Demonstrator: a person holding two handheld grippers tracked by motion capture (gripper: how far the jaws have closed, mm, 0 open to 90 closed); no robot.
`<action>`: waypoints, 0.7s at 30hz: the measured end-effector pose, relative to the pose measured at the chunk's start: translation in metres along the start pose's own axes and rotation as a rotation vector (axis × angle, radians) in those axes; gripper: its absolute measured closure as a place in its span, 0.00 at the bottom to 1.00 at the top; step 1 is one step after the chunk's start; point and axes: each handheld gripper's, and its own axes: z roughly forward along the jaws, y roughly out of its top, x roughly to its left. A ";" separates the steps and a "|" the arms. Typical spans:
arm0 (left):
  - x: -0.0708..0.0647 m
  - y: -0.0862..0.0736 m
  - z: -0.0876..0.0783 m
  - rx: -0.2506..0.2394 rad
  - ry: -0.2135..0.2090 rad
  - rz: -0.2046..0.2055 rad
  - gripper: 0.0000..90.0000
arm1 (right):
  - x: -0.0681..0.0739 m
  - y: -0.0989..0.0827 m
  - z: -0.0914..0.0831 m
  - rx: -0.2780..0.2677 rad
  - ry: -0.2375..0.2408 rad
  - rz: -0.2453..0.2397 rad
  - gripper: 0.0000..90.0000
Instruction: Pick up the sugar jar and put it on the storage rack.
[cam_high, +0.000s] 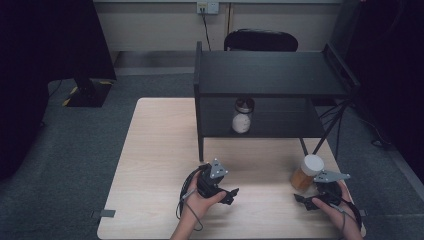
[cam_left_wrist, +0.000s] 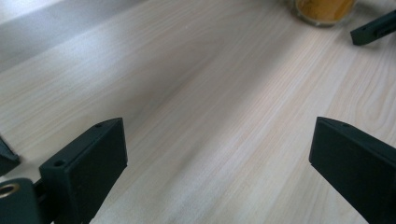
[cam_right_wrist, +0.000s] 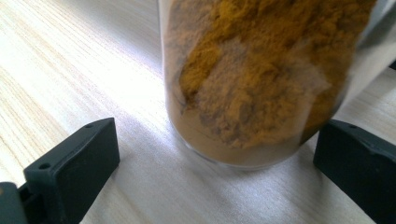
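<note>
A jar of orange-brown powder (cam_high: 306, 174) is seen standing on the wooden table (cam_high: 160, 150), at the near right. It is upright, so its long side runs up and down, and its white lid (cam_high: 313, 164) points up. In the right gripper view the jar (cam_right_wrist: 252, 84) is seen very close, and it looks tipped a little to one side, but that view is turned with the hand. Its top is cut off there, so the lid cannot be seen in that view.

The right gripper (cam_high: 312, 199) is held just near of the jar. Its jaws are spread wide, one on each side of the jar's bottom. The left jaw is well apart from the glass. The right jaw is close to the glass, but it cannot be told if it touches.

The left gripper (cam_high: 227, 195) is held over the table at the near middle, well apart from the jar. Its jaws are spread wide with nothing between them. In the left gripper view just the bottom of the jar (cam_left_wrist: 322, 10) is seen at the far edge.

A black shelf (cam_high: 270, 75) is set on the far part of the table. A second jar with white stuff (cam_high: 242, 116) is kept on its lower board. What is inside it is hard to make out.
</note>
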 end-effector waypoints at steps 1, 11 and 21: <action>-0.001 -0.001 0.001 0.003 0.001 0.002 0.04 | 0.000 0.000 0.000 0.000 0.000 0.000 0.00; -0.003 -0.010 0.007 0.037 0.002 0.005 0.04 | 0.000 0.000 0.000 0.000 0.000 0.000 0.00; -0.007 -0.015 0.012 0.086 0.016 0.034 0.05 | 0.000 0.000 0.000 0.000 0.000 0.000 0.00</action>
